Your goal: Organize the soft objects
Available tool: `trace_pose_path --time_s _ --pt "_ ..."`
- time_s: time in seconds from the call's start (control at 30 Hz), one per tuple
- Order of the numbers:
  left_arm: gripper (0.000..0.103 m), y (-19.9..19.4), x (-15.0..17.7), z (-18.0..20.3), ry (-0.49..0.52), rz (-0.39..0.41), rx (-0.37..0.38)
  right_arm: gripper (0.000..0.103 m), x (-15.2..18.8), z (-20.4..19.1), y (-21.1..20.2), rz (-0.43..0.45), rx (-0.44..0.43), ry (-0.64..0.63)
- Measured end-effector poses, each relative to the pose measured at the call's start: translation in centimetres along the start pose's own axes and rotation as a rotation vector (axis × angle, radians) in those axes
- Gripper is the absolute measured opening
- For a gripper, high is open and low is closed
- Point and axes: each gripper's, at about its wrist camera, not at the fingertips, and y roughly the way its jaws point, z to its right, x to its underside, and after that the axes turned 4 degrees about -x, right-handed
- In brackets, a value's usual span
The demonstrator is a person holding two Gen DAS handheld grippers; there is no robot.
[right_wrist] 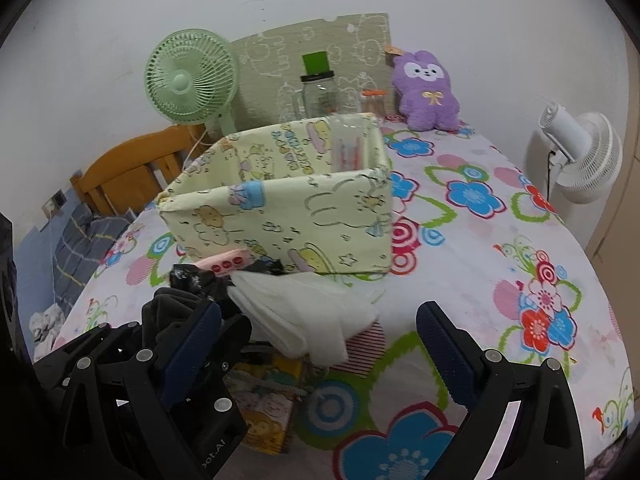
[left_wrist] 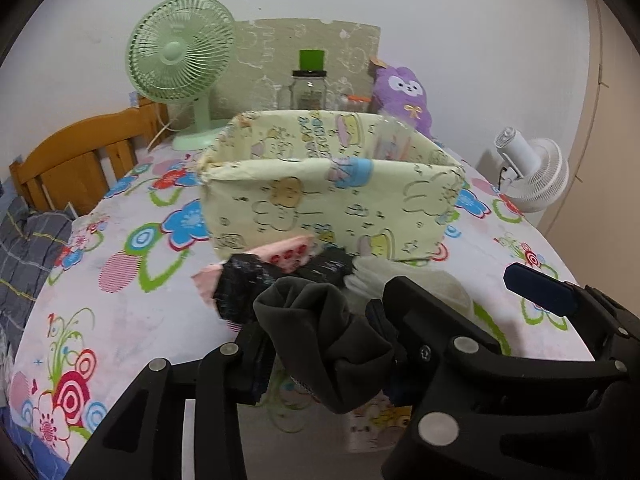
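A pale yellow cartoon-print fabric bin [left_wrist: 332, 196] stands open on the flowered table; it also shows in the right wrist view [right_wrist: 280, 216]. My left gripper [left_wrist: 324, 344] is shut on a dark grey cloth [left_wrist: 328, 336], held just above the pile in front of the bin. The pile holds a pink cloth [left_wrist: 288, 254], a black speckled cloth [left_wrist: 248, 284] and a white cloth [right_wrist: 304, 320]. My right gripper [right_wrist: 320, 344] is open, its fingers either side of the white cloth, above it. The left gripper with the grey cloth [right_wrist: 168, 312] sits to its left.
A green desk fan [left_wrist: 180, 64], a glass jar [left_wrist: 308, 88] and a purple plush [left_wrist: 404, 96] stand behind the bin. A white fan [right_wrist: 580, 156] is off the table's right edge. A wooden bed frame [left_wrist: 80, 160] lies left. A yellow printed pouch [right_wrist: 268, 412] lies near me.
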Motion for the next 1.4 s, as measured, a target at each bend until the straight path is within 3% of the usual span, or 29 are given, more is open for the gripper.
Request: trace_pose_path --time_s 0.43,0.83,1.2,1.4 --pt "0.043 1.8 0.4 -1.5 -0.009 -0.059 -0.038 0.099 0.2 -0.7 2.8 -0.063 -0.002 -0.005" --pt "0.043 2.8 0.4 -1.4 -0.003 -0.087 -0.044 0.076 0.3 -0.2 4.3 -0.091 -0.022 0.026" --pt "0.042 2.6 0.3 -0.8 0.016 -0.086 -0.062 0.043 0.4 -0.5 3.9 -0.101 -0.032 0.032" --pt "0.042 2.2 0.0 -0.6 0.01 -0.078 -0.051 0.032 0.2 -0.1 3.3 -0.09 -0.062 0.062"
